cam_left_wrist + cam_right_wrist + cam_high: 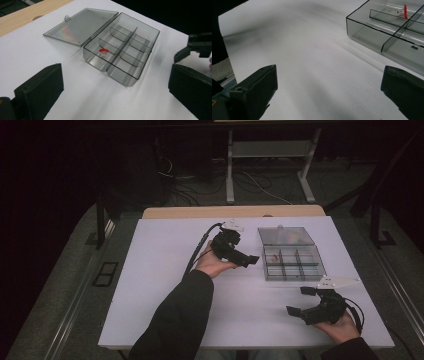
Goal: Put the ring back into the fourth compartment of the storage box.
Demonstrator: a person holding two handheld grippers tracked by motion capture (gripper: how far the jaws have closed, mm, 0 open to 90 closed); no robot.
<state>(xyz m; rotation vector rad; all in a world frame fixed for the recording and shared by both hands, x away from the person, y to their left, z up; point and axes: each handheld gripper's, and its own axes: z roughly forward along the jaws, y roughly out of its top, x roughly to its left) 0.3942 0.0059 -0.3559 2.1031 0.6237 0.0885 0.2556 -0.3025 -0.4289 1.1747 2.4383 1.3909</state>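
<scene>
Left gripper: fingers spread, holding nothing, aimed at the box from just beside it. Right gripper: fingers spread, empty, low over the tabletop near the box's front corner.

Risks, as judged: the box looks light and thin-walled, so a finger catching its rim could slide or tip it. The pin, small, red-headed, lying in a rear compartment beside a divider, could slip from flat pads or bounce out.

Box: smoky clear hard plastic, six compartments, curved dividers. Lid hinged open, flat, glossy. Tabletop: matte white.
</scene>
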